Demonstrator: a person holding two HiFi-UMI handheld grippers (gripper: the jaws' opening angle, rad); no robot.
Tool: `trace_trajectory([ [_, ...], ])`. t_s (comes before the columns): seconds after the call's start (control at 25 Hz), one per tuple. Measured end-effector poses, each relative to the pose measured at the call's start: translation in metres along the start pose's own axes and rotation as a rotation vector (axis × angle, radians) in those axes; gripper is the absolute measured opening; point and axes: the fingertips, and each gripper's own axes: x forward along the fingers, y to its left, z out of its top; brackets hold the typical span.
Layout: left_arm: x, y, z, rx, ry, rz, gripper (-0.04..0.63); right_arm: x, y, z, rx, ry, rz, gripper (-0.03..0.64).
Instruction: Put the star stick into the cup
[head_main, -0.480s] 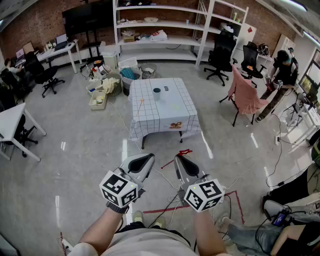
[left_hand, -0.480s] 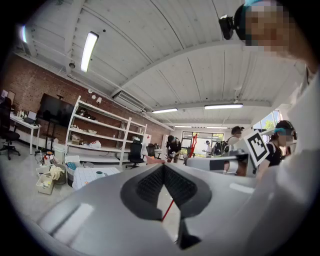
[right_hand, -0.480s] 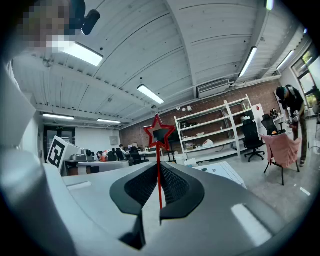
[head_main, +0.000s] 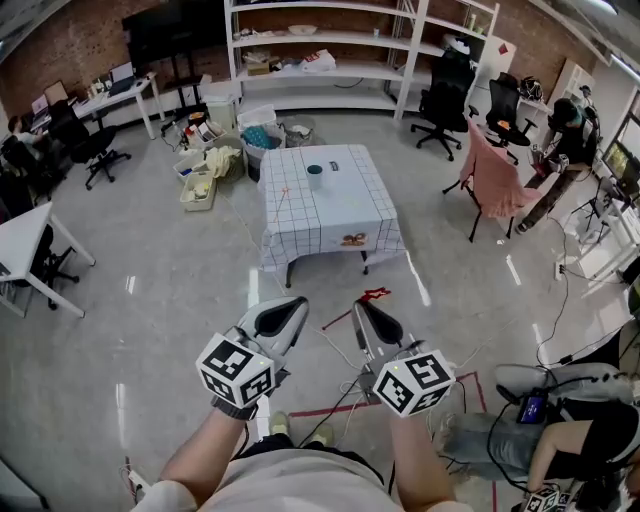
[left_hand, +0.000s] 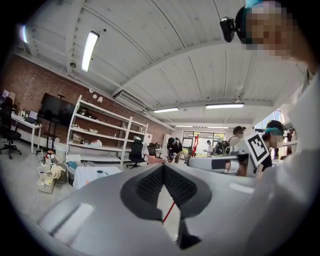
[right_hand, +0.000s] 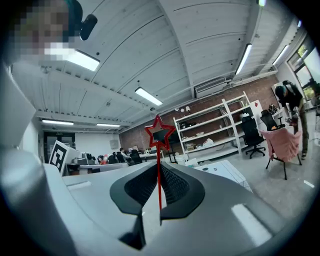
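Red plastic is what I see first: the star stick (right_hand: 159, 175) stands upright between the fingers (right_hand: 142, 189) of my right gripper (right_hand: 159, 167), which are pressed tight on its thin shaft, with the open star head poking out just past their tips. In the head view the same star (head_main: 373, 295) shows just beyond the right gripper (head_main: 365, 310), low in front of me over the grey floor (head_main: 150, 270). My left gripper (head_main: 290, 305) is held beside it, and its own view shows its fingers (left_hand: 150, 187) closed against each other at the tips with nothing held between them. The dark cup (head_main: 315, 172) stands well apart from both grippers, out ahead of me on the tabletop (head_main: 345, 205), which is covered by a white checked cloth; the cup sits toward the far side of it. White shelves (head_main: 320, 60) run along the brick wall behind, and a person sits at the lower right (head_main: 560, 440).
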Motion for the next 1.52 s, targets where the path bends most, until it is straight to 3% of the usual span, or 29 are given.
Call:
trace_trajectory([
  [0.48, 0.017, -0.002, 0.003, 0.006, -0.001, 0.044, 0.005, -0.013, -0.035, 0.008, 0.031, -0.027, -0.002, 0.028],
  [0.8, 0.043, 0.017, -0.001, -0.009, 0.019, 0.043, 0.005, 0.012, -0.056, 0.01, 0.041, -0.01, 0.001, 0.028],
  [1.08, 0.082, 0.069, 0.002, -0.014, 0.017, 0.009, 0.005, 0.068, -0.082, 0.011, 0.031, 0.008, -0.035, 0.029],
  [1.52, 0.147, 0.197, 0.024, 0.005, 0.041, -0.045, 0.005, 0.206, -0.114, 0.02, 0.032, 0.02, -0.107, 0.028],
])
